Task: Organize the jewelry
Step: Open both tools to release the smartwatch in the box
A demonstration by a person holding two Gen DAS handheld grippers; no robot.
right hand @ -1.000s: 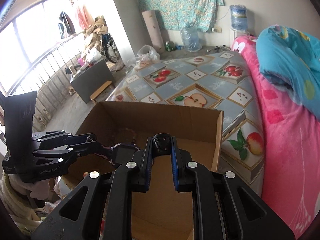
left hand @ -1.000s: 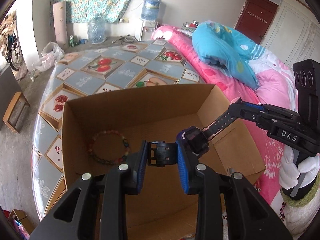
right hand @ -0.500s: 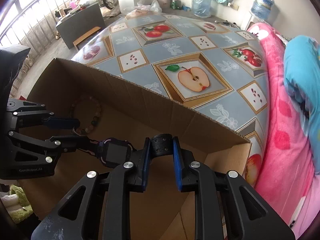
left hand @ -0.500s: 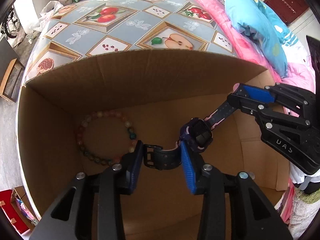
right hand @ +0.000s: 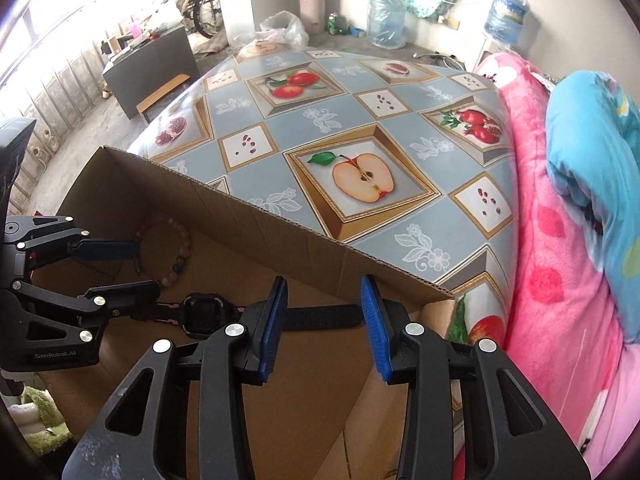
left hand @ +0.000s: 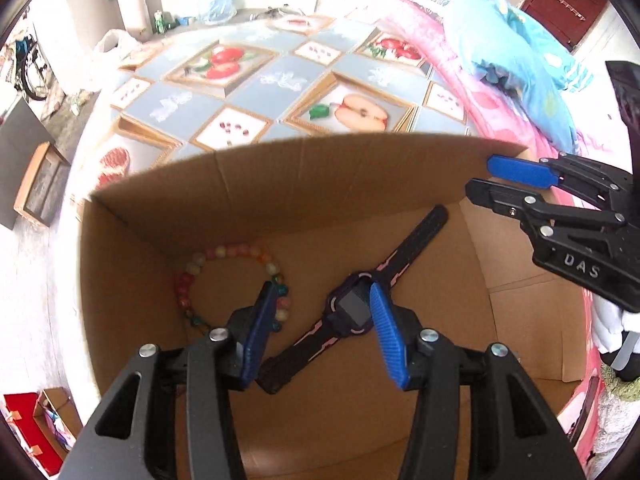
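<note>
A dark purple watch [left hand: 352, 308] with black and pink straps lies flat on the floor of an open cardboard box [left hand: 280, 184]. A bead bracelet [left hand: 224, 272] lies beside it, to the left. My left gripper [left hand: 322, 286] hangs over the watch with its jaws opening; the near strap passes between them, and the pads do not press it. My right gripper [right hand: 324, 280] straddles the far strap [right hand: 320, 314], its jaws also opening and clear of the strap. The right wrist view also shows the watch face [right hand: 202, 312], the bracelet [right hand: 168, 248] and my left gripper [right hand: 148, 268].
The box [right hand: 280, 240] stands on a table with a fruit-print cloth [right hand: 360, 120]. Pink bedding [right hand: 560, 280] and a blue quilt [right hand: 592, 152] lie to the right. My right gripper [left hand: 480, 176] reaches in over the box's right wall. Water jugs [right hand: 384, 20] stand on the floor behind.
Both grippers have sunk deeper into the box and tilted down. Their jaws have widened and let go of the straps, so the watch now lies flat on the box floor.
</note>
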